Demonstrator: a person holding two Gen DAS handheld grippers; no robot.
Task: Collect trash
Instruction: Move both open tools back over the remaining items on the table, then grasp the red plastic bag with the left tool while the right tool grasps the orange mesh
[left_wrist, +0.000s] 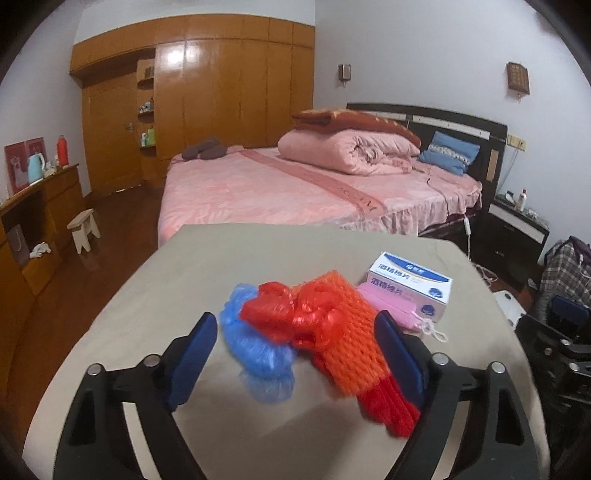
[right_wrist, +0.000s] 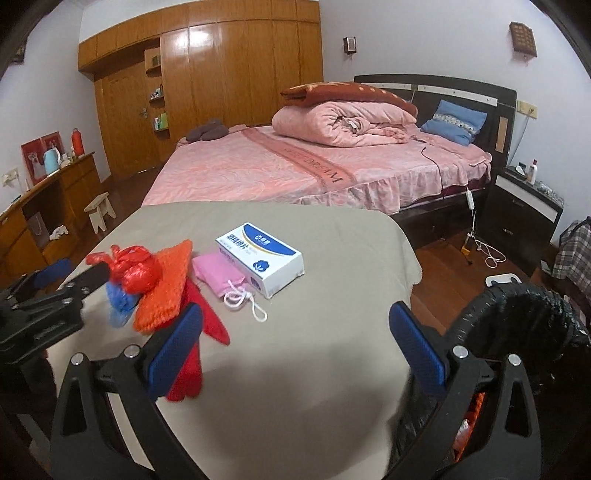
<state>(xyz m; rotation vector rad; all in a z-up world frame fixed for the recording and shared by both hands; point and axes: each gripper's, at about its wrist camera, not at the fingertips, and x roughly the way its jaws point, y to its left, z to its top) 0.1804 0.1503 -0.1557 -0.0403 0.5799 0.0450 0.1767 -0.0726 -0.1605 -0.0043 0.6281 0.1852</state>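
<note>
Left wrist view: left gripper hangs low over a table with a beige cloth, jaws spread wide, nothing grasped. Between the blue pads lies the trash pile: a crumpled blue plastic bag on the left, a knotted red plastic bag on top, an orange foam net against the right-hand pad, and a red glove under the net, nearest the camera. Whether either pad touches the pile, cannot tell.

Just beyond the pile sit a pink pouch with a white drawstring and a white-and-blue box partly resting on the pouch.

Right wrist view: right gripper is held over bare cloth nearer the table's right edge, jaws released, empty. Same pile shows to its left: red plastic bag, blue plastic bag, orange foam net, red glove running under the left-hand pad. Left gripper enters from the left edge, one finger reaching the red bag.

Trash bin lined with black plastic stands beside the table at lower right, apart from the pile. Bed with pink covers behind.
</note>
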